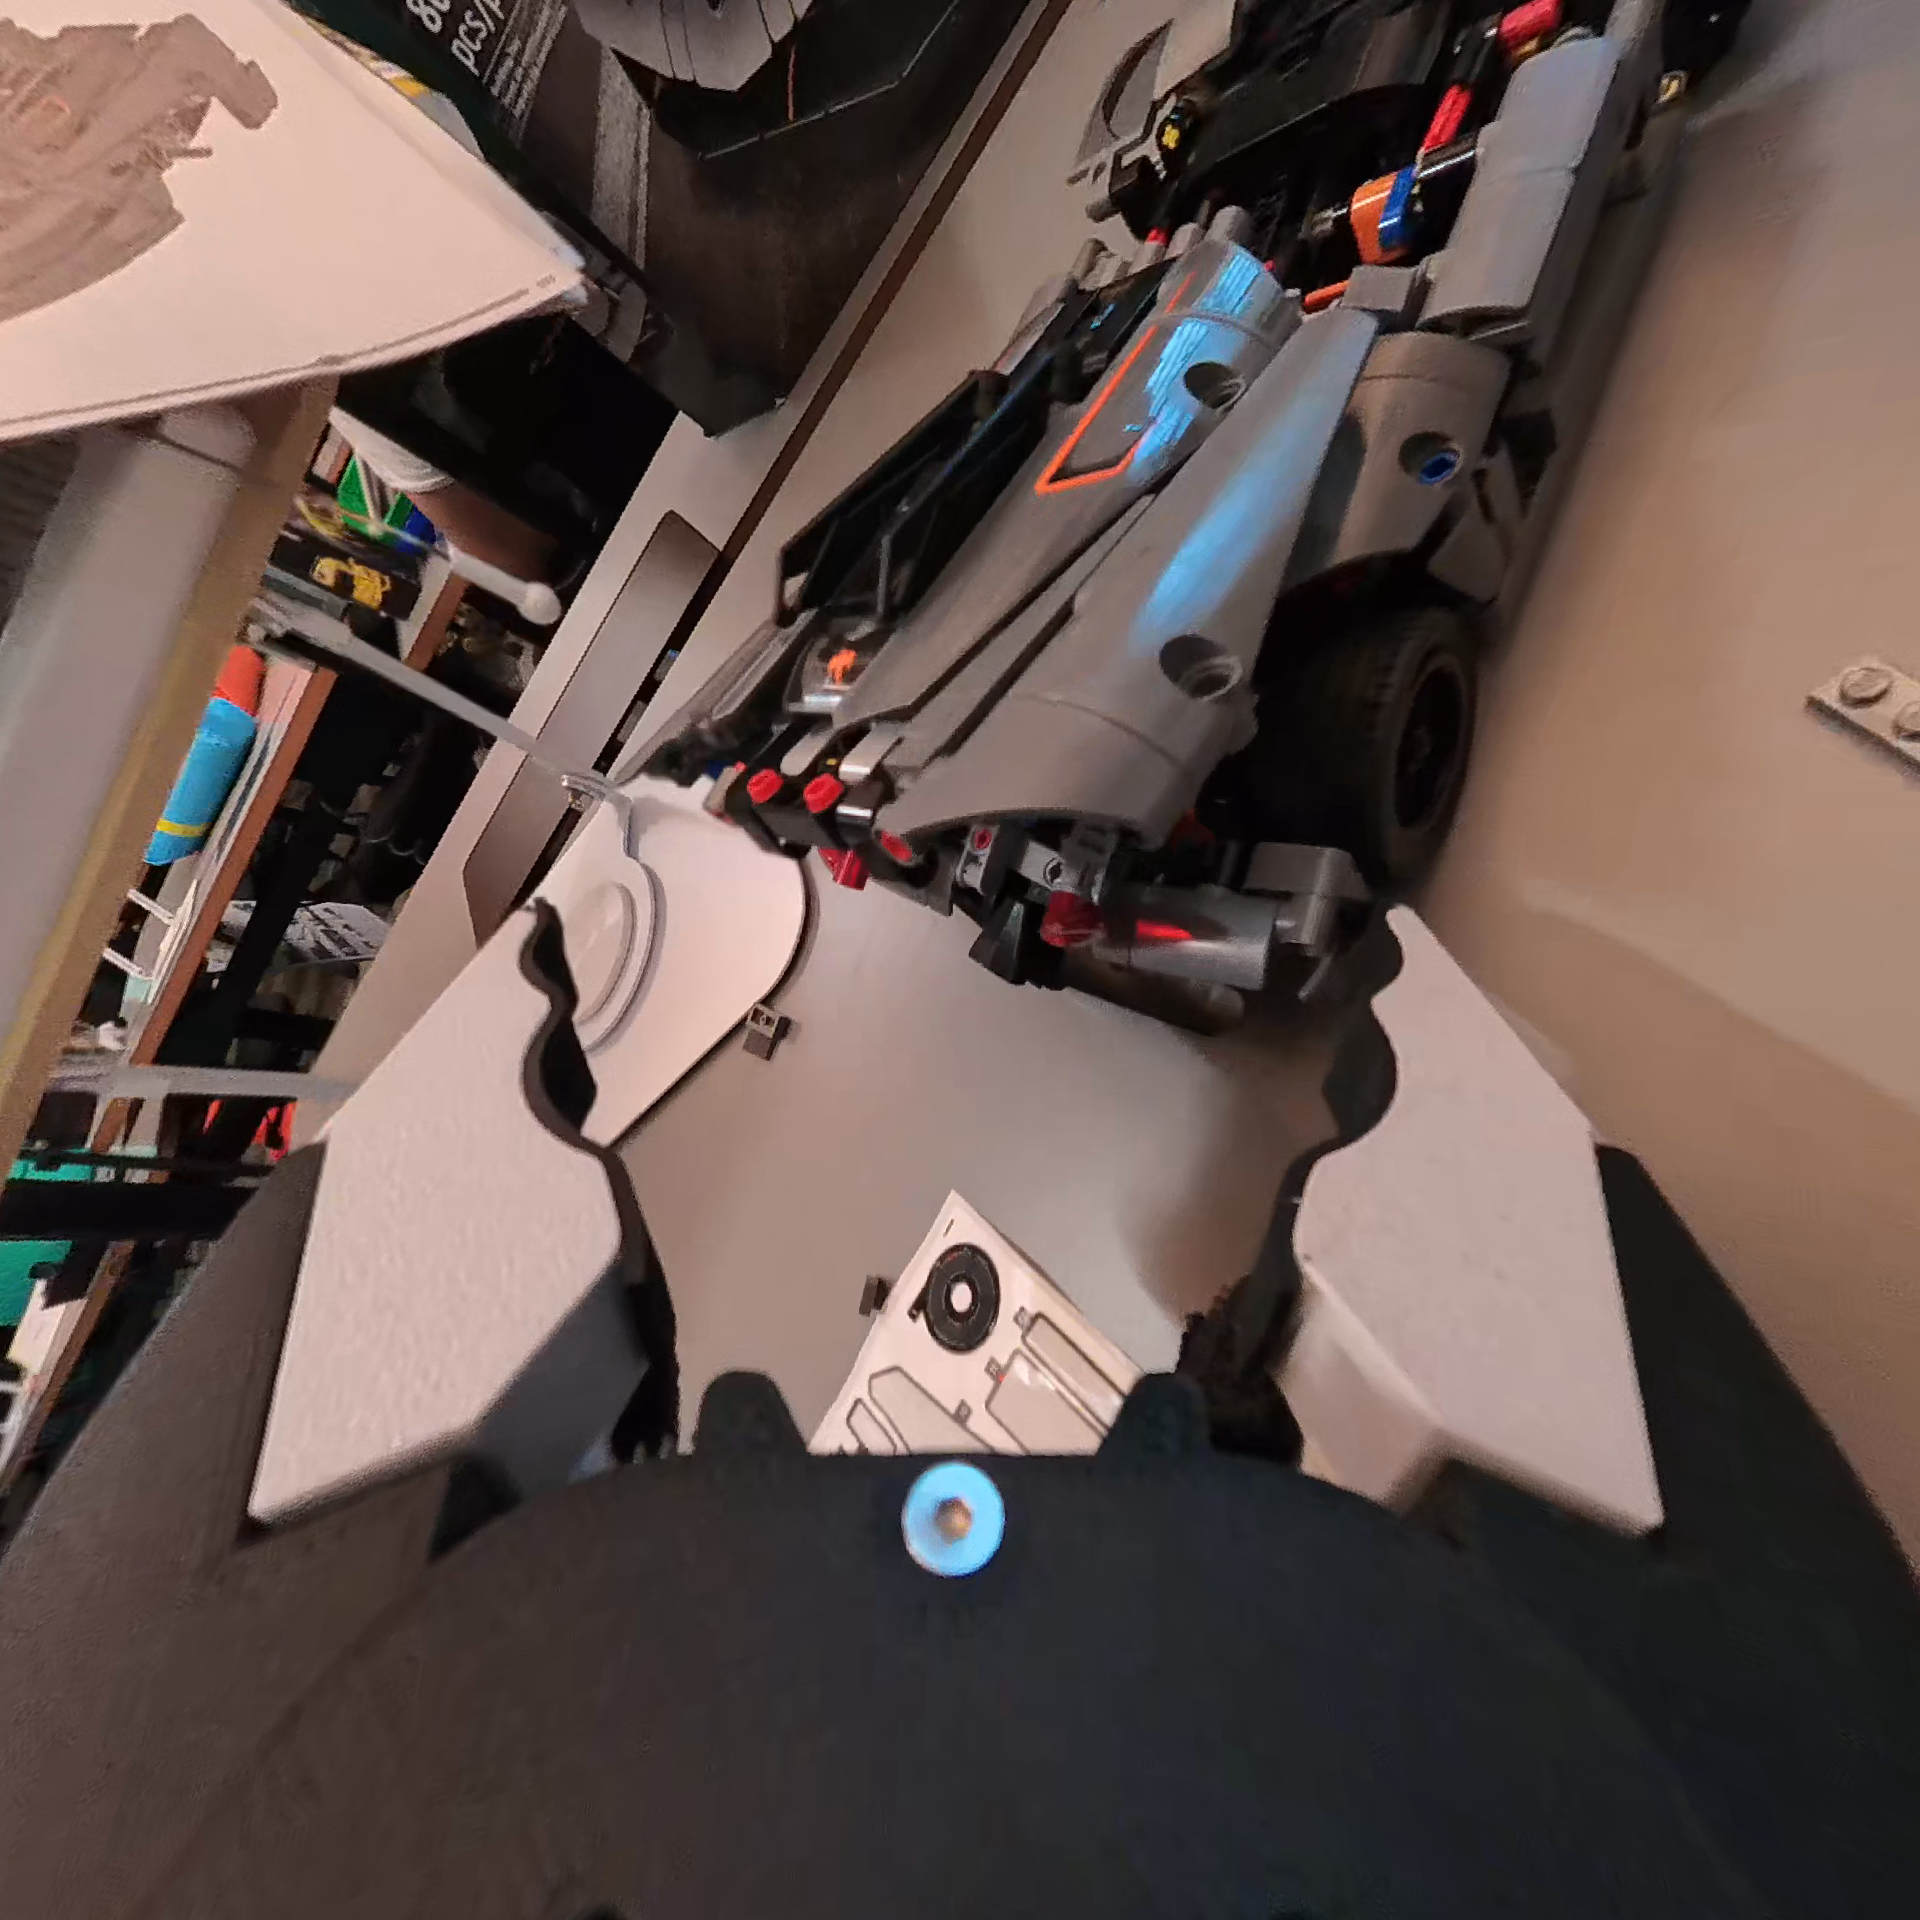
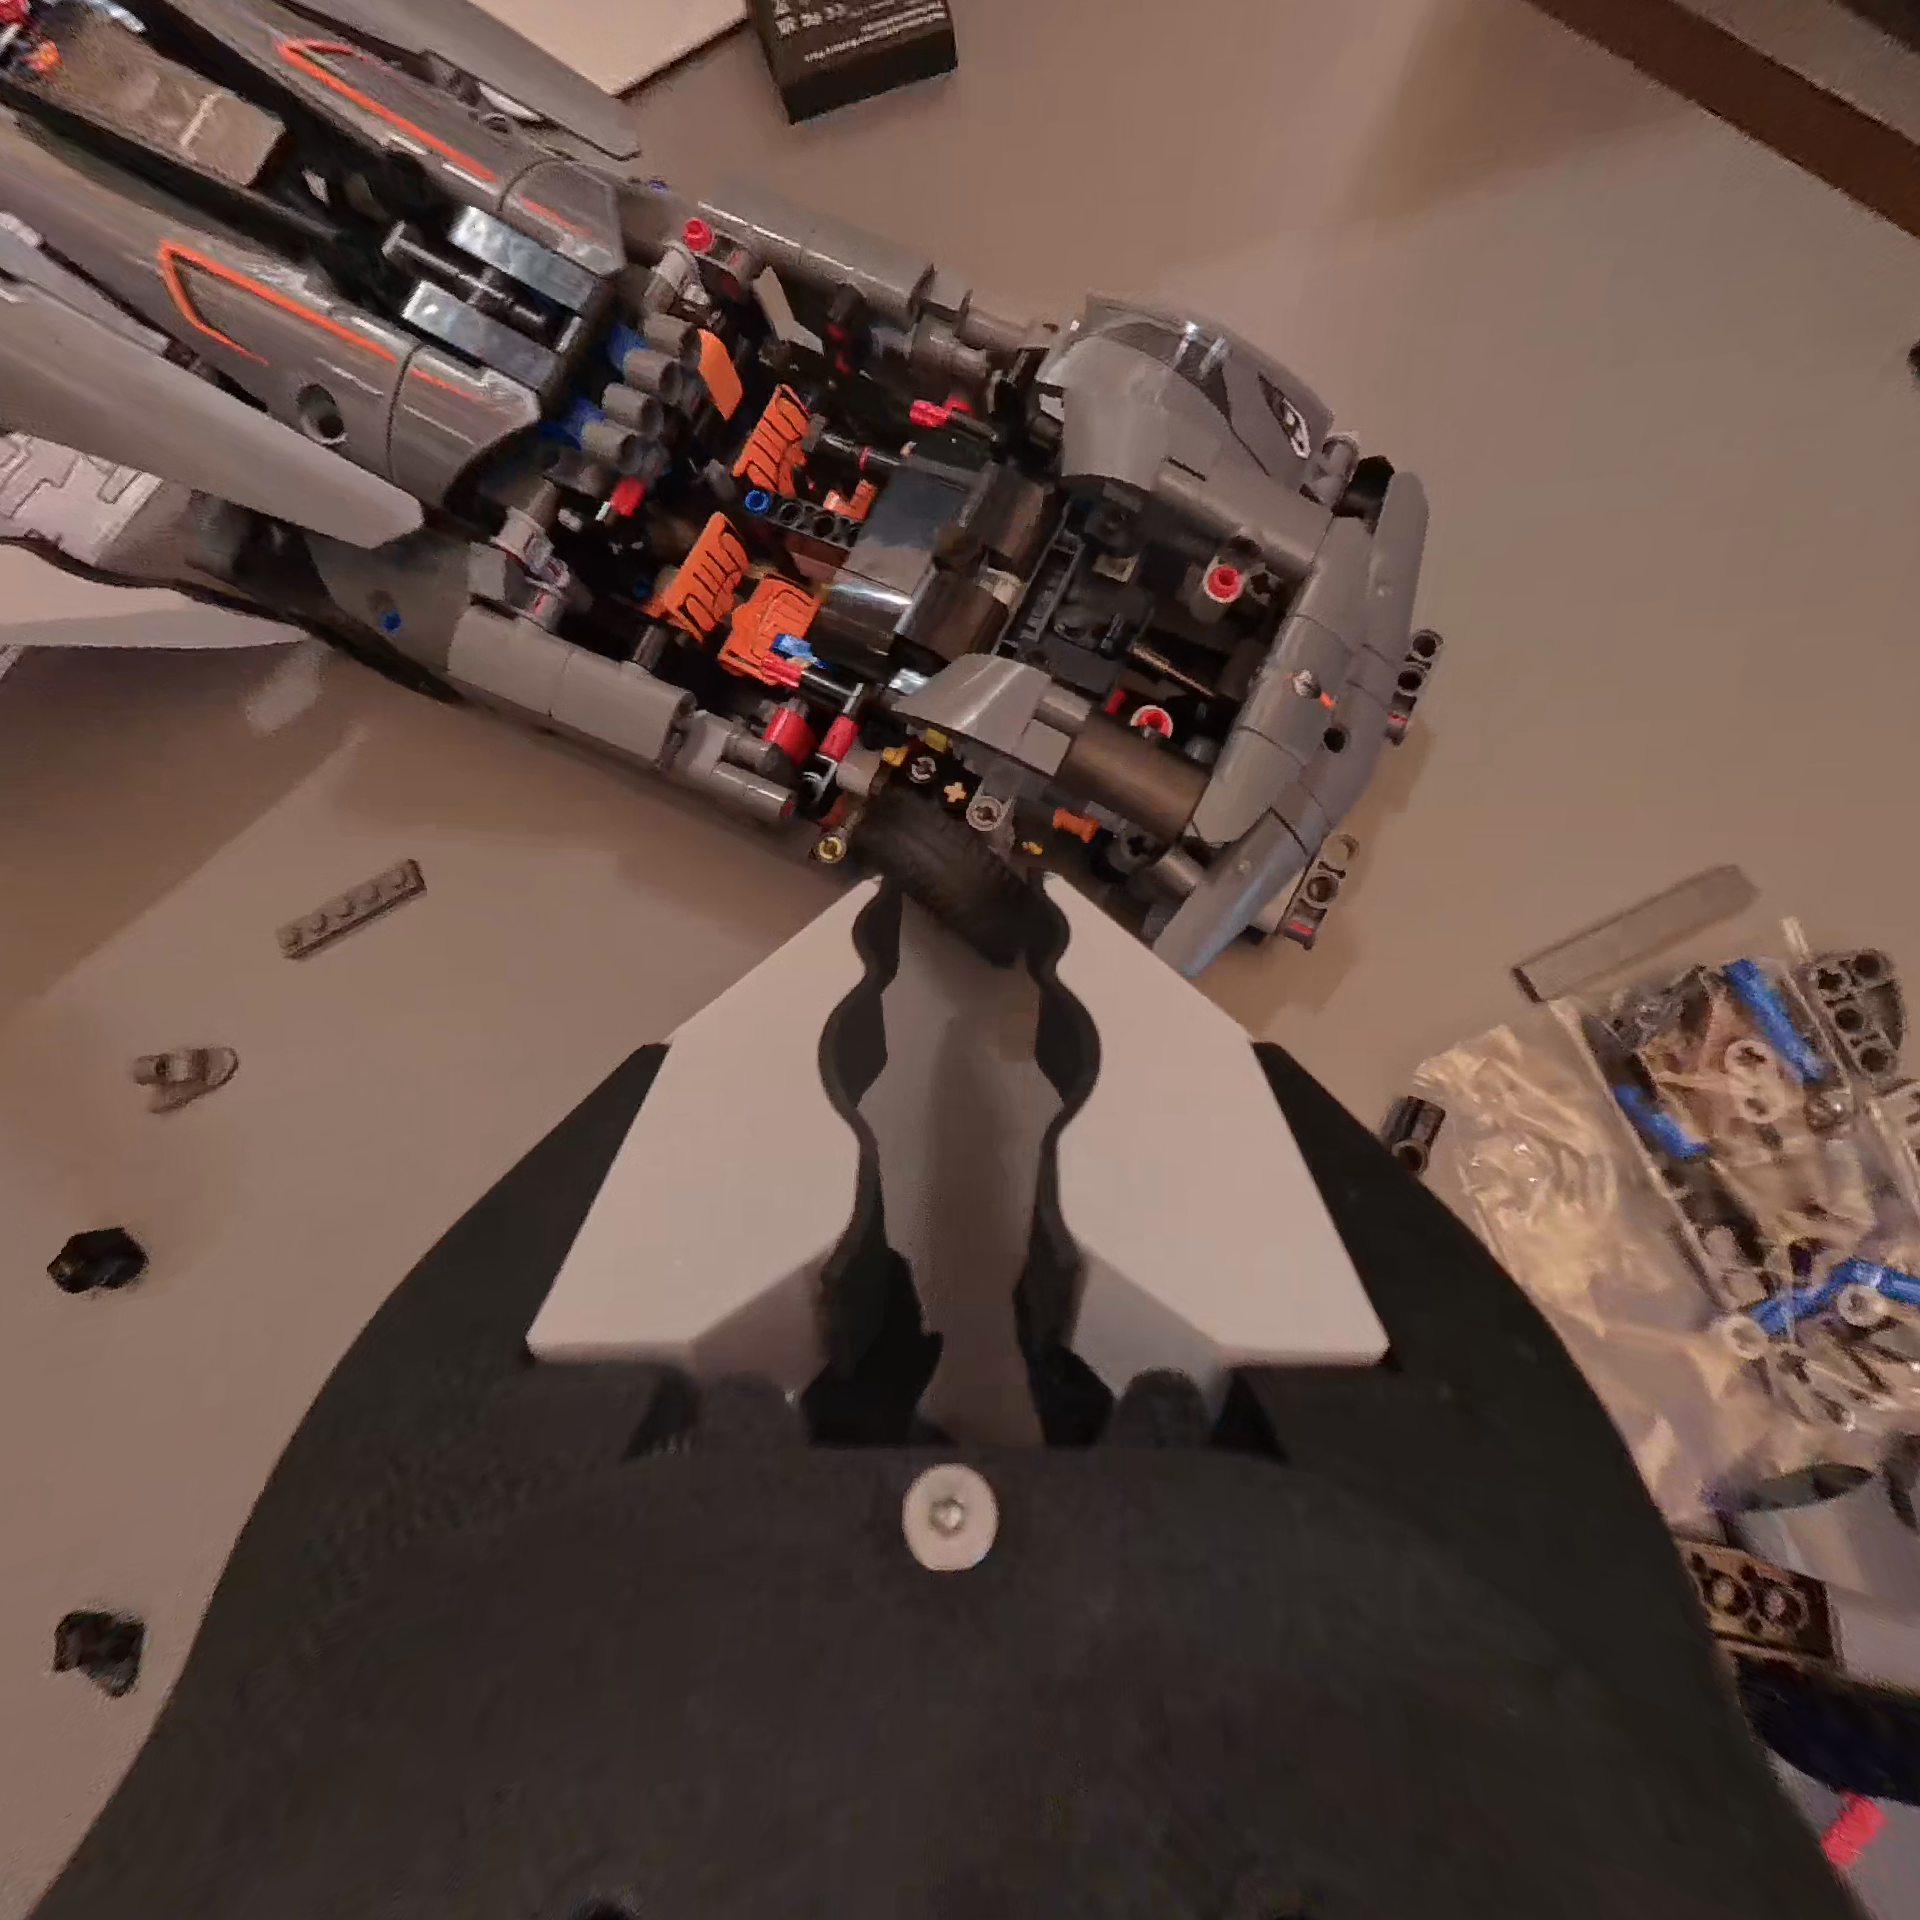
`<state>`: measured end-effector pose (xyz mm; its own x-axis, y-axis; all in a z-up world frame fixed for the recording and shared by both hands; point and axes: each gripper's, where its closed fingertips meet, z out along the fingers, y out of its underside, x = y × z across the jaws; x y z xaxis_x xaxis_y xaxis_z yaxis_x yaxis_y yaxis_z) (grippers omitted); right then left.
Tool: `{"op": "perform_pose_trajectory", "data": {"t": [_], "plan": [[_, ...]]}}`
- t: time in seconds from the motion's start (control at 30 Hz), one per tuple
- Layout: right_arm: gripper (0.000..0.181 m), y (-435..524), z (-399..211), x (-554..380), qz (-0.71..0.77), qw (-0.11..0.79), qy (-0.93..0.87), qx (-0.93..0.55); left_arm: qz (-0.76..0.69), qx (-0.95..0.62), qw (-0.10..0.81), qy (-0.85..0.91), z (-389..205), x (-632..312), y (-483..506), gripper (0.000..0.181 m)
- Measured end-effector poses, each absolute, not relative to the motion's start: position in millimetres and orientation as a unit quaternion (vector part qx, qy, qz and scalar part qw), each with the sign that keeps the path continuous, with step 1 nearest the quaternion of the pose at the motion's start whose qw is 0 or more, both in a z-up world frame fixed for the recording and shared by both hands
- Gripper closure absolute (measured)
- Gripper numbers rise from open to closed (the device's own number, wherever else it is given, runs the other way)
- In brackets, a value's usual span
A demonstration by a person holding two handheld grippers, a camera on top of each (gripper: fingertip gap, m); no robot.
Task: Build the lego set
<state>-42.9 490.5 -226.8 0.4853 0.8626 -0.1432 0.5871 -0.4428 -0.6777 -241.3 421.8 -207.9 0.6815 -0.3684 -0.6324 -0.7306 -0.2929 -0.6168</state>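
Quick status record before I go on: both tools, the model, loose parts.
left tool: open, empty, facing one end of the model
right tool: narrow gap, nothing held, tips near a wheel
model: grey car on the table, top open in the middle, orange and black parts showing inside
loose parts: bag of pieces at right, flat grey plate and small black bits at left
paper: sticker sheet under left tool
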Motion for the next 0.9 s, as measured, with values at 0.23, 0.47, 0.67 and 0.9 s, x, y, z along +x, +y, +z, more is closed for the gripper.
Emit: {"op": "perform_pose_trajectory", "data": {"t": [0.23, 0.47, 0.67, 0.9], "plan": [[0.142, 493, -214, -40, 0.241, 0.3, -0.466, -0.797, 0.201, -0.77, 0.488, 0.357, -203, -240, 408, 0.048], [0.095, 518, -217, -35, 0.225, 0.32, -0.511, -0.765, 0.189, -0.75, 0.508, 0.379, -183, -208, 404, 0.049], [0.084, 525, -234, -44, 0.222, 0.311, -0.562, -0.733, 0.196, -0.751, 0.493, 0.392, -194, -192, 424, 0.048], [0.087, 527, -245, -48, 0.2, 0.298, -0.572, -0.738, 0.208, -0.774, 0.468, 0.371, -207, -206, 438, 0.049]]}}
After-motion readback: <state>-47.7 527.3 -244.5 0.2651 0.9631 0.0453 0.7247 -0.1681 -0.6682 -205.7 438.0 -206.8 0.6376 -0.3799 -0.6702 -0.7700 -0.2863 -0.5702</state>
